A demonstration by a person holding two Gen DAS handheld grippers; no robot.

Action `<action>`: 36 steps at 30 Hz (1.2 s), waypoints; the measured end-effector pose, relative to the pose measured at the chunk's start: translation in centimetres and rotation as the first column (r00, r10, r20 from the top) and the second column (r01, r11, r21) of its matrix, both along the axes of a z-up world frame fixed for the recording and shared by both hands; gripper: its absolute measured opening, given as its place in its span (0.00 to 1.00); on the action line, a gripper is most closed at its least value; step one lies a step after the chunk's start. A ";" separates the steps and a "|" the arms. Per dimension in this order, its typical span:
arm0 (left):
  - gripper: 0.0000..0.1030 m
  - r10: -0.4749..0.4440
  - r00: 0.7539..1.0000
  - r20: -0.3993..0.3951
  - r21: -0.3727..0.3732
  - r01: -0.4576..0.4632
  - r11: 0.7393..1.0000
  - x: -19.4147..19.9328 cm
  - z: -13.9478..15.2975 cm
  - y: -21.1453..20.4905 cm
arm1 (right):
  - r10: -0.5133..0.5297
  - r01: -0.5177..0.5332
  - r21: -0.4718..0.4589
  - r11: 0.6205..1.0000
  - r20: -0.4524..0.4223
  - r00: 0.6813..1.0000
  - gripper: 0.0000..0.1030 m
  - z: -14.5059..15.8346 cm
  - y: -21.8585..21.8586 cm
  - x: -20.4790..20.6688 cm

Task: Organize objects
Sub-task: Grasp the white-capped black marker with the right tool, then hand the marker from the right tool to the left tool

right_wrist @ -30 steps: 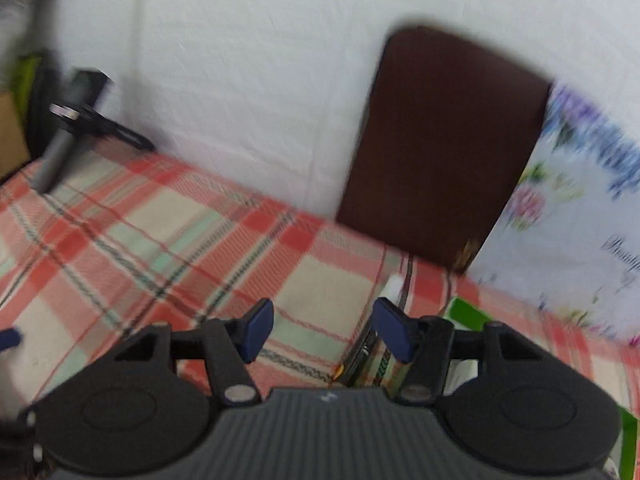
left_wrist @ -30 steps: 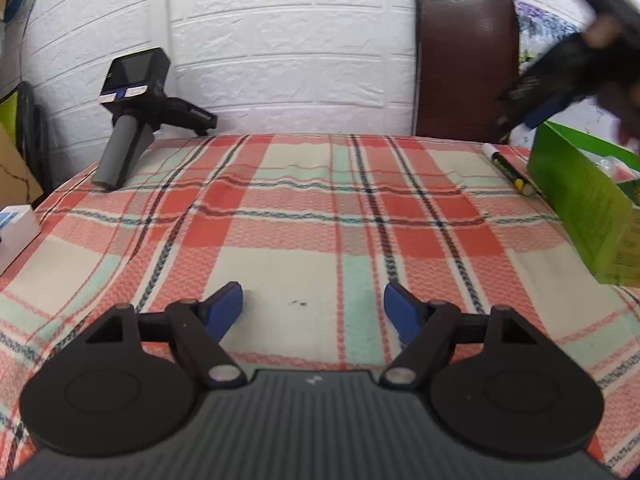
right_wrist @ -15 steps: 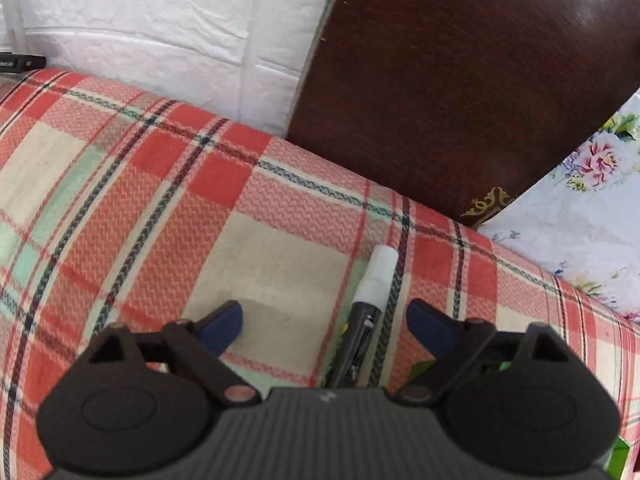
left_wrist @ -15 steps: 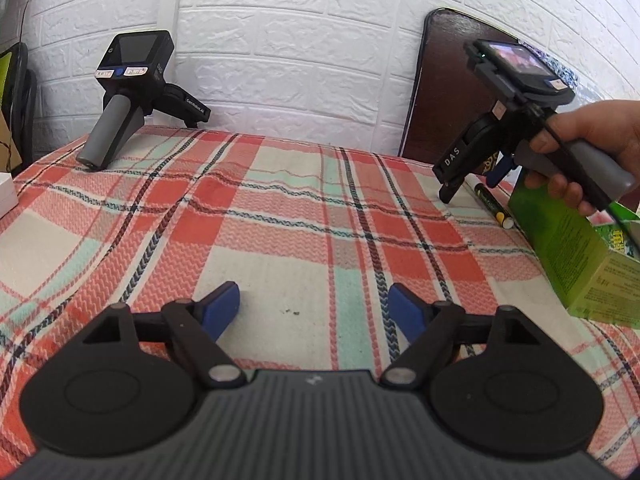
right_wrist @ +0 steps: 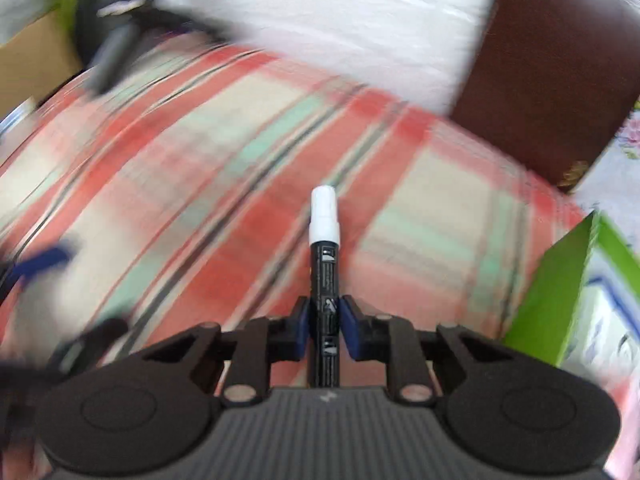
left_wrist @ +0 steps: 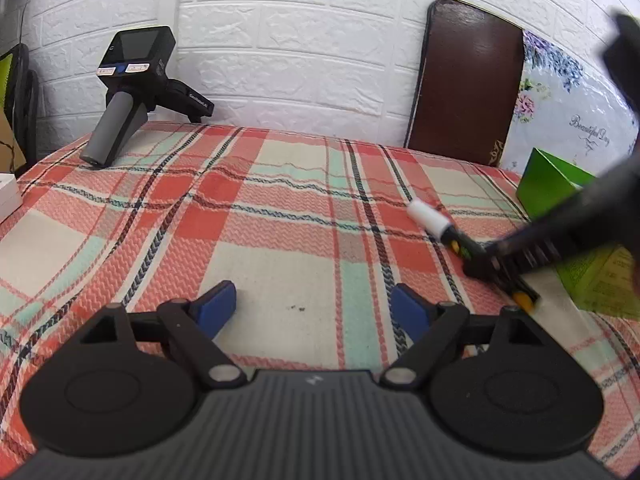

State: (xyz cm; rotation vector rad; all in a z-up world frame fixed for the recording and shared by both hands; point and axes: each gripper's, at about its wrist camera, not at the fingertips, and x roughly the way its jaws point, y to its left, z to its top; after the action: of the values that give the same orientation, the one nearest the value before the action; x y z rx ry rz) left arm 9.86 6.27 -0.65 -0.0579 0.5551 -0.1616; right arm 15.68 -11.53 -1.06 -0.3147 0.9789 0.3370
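Note:
A black marker with a white cap (right_wrist: 325,264) sits between the blue pads of my right gripper (right_wrist: 325,330), which is shut on its barrel, cap pointing forward. In the left wrist view the marker (left_wrist: 444,234) shows at the right with my right gripper (left_wrist: 504,258) clamped on it, just above the plaid tablecloth (left_wrist: 280,208). My left gripper (left_wrist: 314,306) is open and empty low over the cloth. A green box (left_wrist: 560,196) stands at the right edge; it also shows in the right wrist view (right_wrist: 560,296).
A spare handheld gripper device (left_wrist: 128,92) rests at the back left against the white brick wall. A dark brown board (left_wrist: 464,80) leans on the wall at the back right, beside a floral panel (left_wrist: 568,112). A white box (left_wrist: 8,196) lies at the far left.
My right gripper came down over the marker, closed on its barrel and is swinging it; its view is blurred. My left gripper stayed open in place.

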 end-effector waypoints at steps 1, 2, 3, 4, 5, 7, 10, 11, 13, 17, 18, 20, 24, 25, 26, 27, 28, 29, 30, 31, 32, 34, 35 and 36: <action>0.86 -0.008 1.000 -0.003 0.003 0.008 1.000 -0.1 0.0 0.0 | 0.023 -0.022 -0.016 1.000 0.027 0.999 0.18 -0.1 0.1 -1.7; 0.86 -0.017 1.000 -0.007 0.006 0.017 1.000 -0.3 0.0 0.0 | 0.041 -0.039 -0.028 0.999 0.056 0.998 0.18 -0.3 0.1 -3.4; 0.86 -0.022 1.000 -0.011 0.010 0.022 1.000 -0.4 0.1 0.0 | 0.048 -0.045 -0.032 0.998 0.086 0.995 0.18 -0.4 0.0 -5.2; 0.86 -0.027 1.000 -0.016 0.017 0.027 0.999 -0.6 0.1 0.0 | 0.055 -0.052 -0.028 0.998 0.111 0.992 0.19 -0.6 -0.1 -6.9; 0.86 -0.031 0.999 -0.020 0.027 0.032 0.999 -0.8 0.1 -0.1 | 0.061 -0.058 -0.026 0.998 0.144 0.988 0.19 -0.7 -0.2 -8.9; 0.87 -0.050 0.998 -0.037 0.050 0.052 0.997 -1.2 0.2 -0.3 | 0.068 -0.063 -0.033 0.997 0.218 0.974 0.19 -1.2 -0.1 -12.0; 0.85 -0.039 0.995 -0.094 0.011 0.040 0.999 -2.2 0.9 0.1 | 0.040 -0.039 -0.011 0.999 0.282 0.959 0.31 -1.6 -0.4 -15.4; 0.85 -0.034 0.992 -0.123 -0.047 0.028 0.998 -2.5 1.4 0.5 | 0.020 -0.024 0.009 1.000 0.294 0.956 0.35 -1.7 -0.8 -16.0; 0.79 -0.069 0.979 -0.194 -0.192 0.031 0.981 -2.9 2.3 0.7 | -0.003 -0.009 0.038 0.999 0.299 0.954 0.44 -1.9 -1.8 -16.4; 0.78 -0.114 0.957 -0.268 -0.208 0.058 0.976 -2.8 3.5 -2.8 | -0.031 -0.001 0.126 0.992 0.249 0.968 0.36 -1.7 -2.7 -16.2; 0.78 -0.125 0.953 -0.277 -0.179 0.077 0.981 -2.8 3.7 -4.1 | -0.032 -0.004 0.147 0.989 0.238 0.971 0.28 -1.8 -2.9 -16.2; 0.78 -0.150 0.941 -0.303 -0.118 0.119 0.986 -2.7 3.6 -6.8 | -0.033 -0.005 0.154 0.988 0.242 0.970 0.24 -1.9 -2.8 -16.6; 0.56 -0.112 0.933 -0.342 0.027 0.129 0.991 -2.9 2.3 -10.6 | -0.036 -0.011 0.159 0.987 0.290 0.957 0.18 -2.2 -2.6 -17.8; 0.36 -0.124 0.937 -0.326 0.053 0.149 0.987 -3.2 2.2 -11.2 | -0.024 -0.023 0.147 0.989 0.311 0.950 0.17 -2.3 -2.4 -18.1; 0.35 -0.127 0.939 -0.320 0.062 0.154 0.986 -3.3 2.3 -11.5 | -0.009 -0.037 0.132 0.991 0.333 0.943 0.17 -2.4 -2.1 -18.5; 0.33 -0.124 0.937 -0.327 0.047 0.147 0.988 -3.2 2.3 -11.5 | -0.006 -0.038 0.116 0.992 0.355 0.935 0.18 -2.5 -1.9 -18.9; 0.32 -0.126 0.933 -0.336 0.021 0.142 0.990 -3.1 2.5 -11.2 | -0.006 -0.039 0.113 0.993 0.372 0.928 0.18 -2.4 -1.9 -19.1; 0.31 -0.128 0.931 -0.341 -0.008 0.134 0.991 -2.8 2.7 -10.8 | -0.009 -0.039 0.114 0.993 0.388 0.921 0.18 -2.3 -2.1 -19.1; 0.30 -0.132 0.931 -0.340 -0.031 0.129 0.991 -2.7 3.2 -10.6 | -0.011 -0.039 0.114 0.993 0.410 0.912 0.18 -1.9 -2.2 -19.2; 0.30 -0.141 0.934 -0.328 -0.047 0.133 0.990 -2.4 4.0 -10.9 | -0.015 -0.036 0.108 0.993 0.437 0.900 0.18 -1.6 -2.2 -19.3; 0.29 -0.154 0.937 -0.312 -0.057 0.144 0.988 -2.1 4.9 -11.2 | -0.022 -0.028 0.100 0.995 0.471 0.882 0.19 -1.1 -2.3 -19.3; 0.27 -0.191 0.943 -0.272 -0.065 0.180 0.982 -1.5 7.1 -12.5 | -0.051 -0.002 0.099 0.995 0.529 0.847 0.20 0.0 -2.8 -19.1; 0.26 -0.211 0.946 -0.246 -0.063 0.202 0.977 -1.2 8.2 -13.3 | -0.075 0.020 0.103 0.994 0.557 0.827 0.20 0.6 -3.4 -18.8; 0.26 -0.233 0.947 -0.221 -0.060 0.225 0.972 -0.9 9.1 -14.2 | -0.100 0.044 0.110 0.993 0.580 0.809 0.20 1.2 -4.1 -18.4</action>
State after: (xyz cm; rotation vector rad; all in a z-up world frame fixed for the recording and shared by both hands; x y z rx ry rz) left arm 8.95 -7.96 8.43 -0.0452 0.7882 -0.3951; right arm -2.75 -15.60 0.14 -0.2720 0.3592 0.1925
